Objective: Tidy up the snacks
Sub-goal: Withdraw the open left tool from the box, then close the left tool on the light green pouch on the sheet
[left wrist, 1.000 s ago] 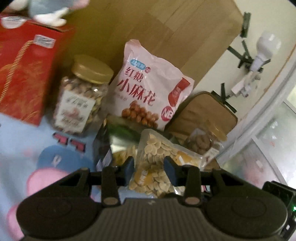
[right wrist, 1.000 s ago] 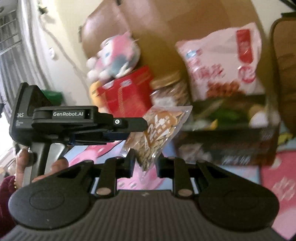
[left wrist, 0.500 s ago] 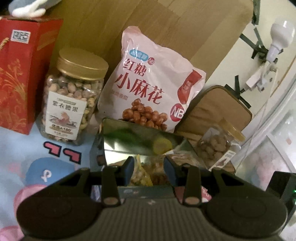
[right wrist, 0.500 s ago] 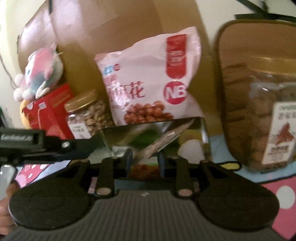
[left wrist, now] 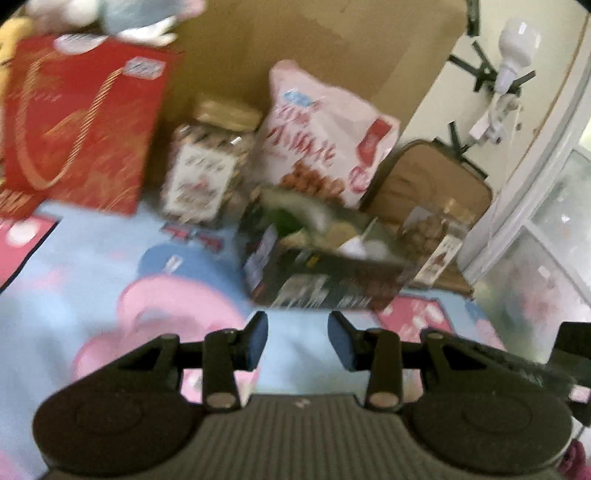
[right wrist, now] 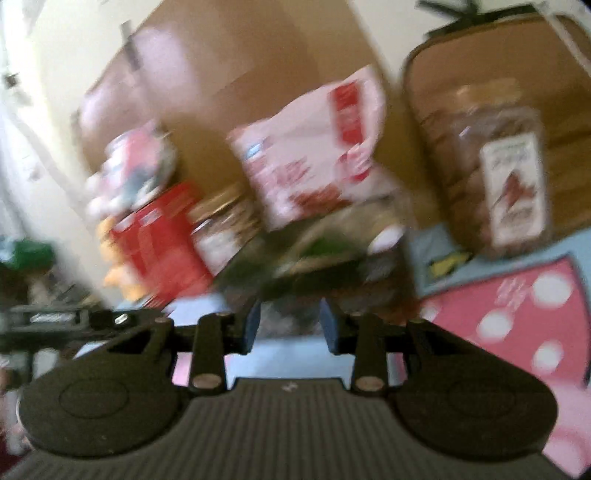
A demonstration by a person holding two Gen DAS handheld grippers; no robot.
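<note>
Hovering before dark snack box (left wrist: 325, 284), left hand-held gripper (left wrist: 297, 341) spread and empty, right hand-held gripper (right wrist: 290, 325) likewise

Ahead of the fingers, a glossy pink plastic bag (left wrist: 325, 147) leans on matt brown cardboard (left wrist: 332, 48), beside a clear plastic jar (left wrist: 207, 173).

Right tongs (right wrist: 290, 325) parted, empty, facing the dark snack box (right wrist: 325, 273).

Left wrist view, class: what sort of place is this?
Probably a home room, perhaps a bedroom: a cartoon-print blue and pink cover, a plush toy on a red gift bag, and a wall lamp.
</note>
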